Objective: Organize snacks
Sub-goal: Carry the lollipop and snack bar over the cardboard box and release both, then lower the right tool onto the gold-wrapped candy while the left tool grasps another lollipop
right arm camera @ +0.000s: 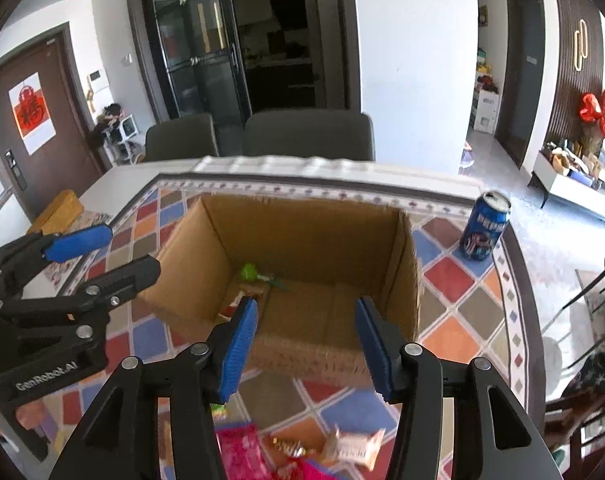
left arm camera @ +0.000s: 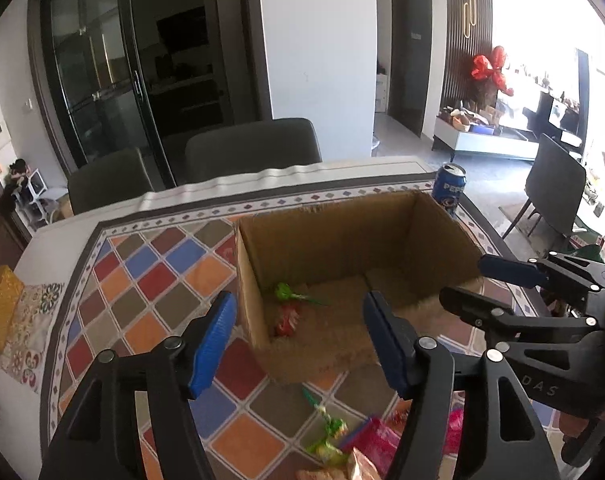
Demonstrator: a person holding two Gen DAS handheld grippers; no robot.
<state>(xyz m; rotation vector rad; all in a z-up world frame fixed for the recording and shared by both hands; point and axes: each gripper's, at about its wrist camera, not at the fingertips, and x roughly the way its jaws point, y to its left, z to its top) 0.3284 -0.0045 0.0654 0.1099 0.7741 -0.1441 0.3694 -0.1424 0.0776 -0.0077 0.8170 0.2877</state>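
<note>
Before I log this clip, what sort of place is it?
Most likely a home dining area: a table with a patterned tablecloth, upholstered dining chairs behind it, and a front door with a red paper decoration. A cardboard box sits on the table.

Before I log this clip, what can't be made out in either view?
- Snack pile: left wrist view, cut by the bottom edge and the left gripper; wrappers unreadable.
- Red snack in the cardboard box: right wrist view, behind a right gripper finger.
- Pepsi can: base behind the box wall.
</note>
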